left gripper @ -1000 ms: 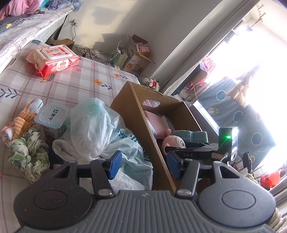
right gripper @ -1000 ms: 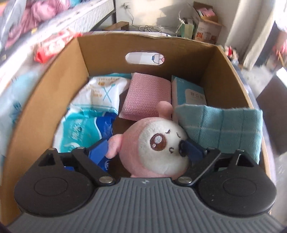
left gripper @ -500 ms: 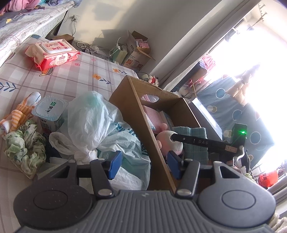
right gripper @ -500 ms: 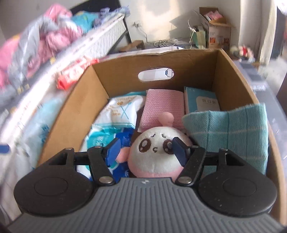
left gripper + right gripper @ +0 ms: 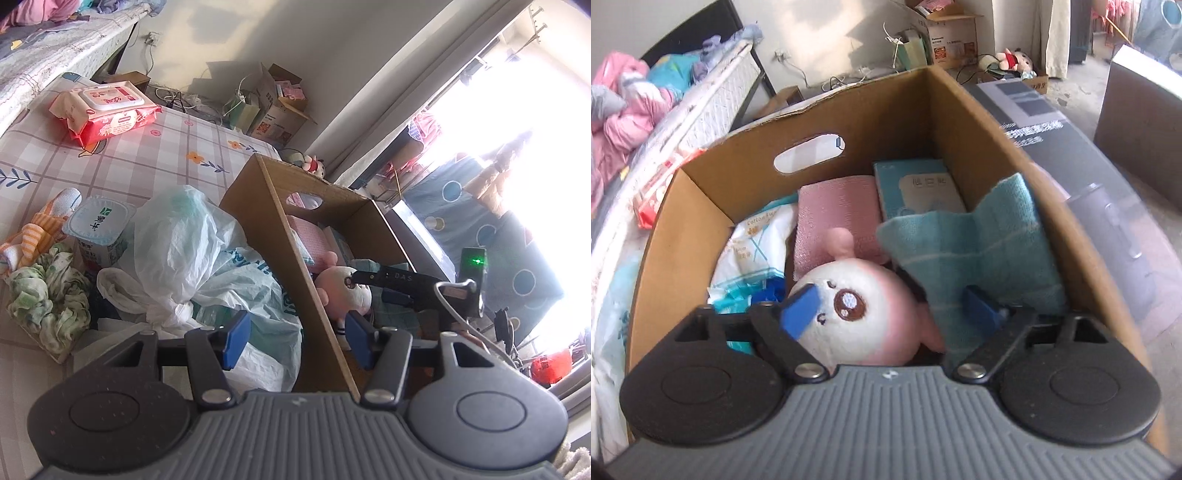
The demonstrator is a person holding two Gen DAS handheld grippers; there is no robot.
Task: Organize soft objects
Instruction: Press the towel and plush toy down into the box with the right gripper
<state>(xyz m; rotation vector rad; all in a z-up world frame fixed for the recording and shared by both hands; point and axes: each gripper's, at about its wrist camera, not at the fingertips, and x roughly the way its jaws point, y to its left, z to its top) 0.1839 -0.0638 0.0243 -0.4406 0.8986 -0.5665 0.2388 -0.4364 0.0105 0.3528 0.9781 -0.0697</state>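
Right wrist view: pink plush toy (image 5: 864, 314), teal towel (image 5: 975, 251) and pink cloth (image 5: 834, 210) lie in the cardboard box (image 5: 964, 122). The right gripper (image 5: 886, 314), jaws just reopened wide, straddles the plush without pressing. Left gripper (image 5: 295, 332) half-open, empty, astride the box's near wall; socks (image 5: 40, 229) and green cloth (image 5: 48, 306) wait on the bed's near edge.

The right gripper (image 5: 890, 310) now sits rolled over the box (image 5: 960, 122), its jaws having just been opening again after a brief narrowing; they stand wide and clear of the plush (image 5: 864, 314). The plush, earlier upright between the pads, lies tipped on its side. The teal towel (image 5: 975, 251), flat before, is rumpled and raised.
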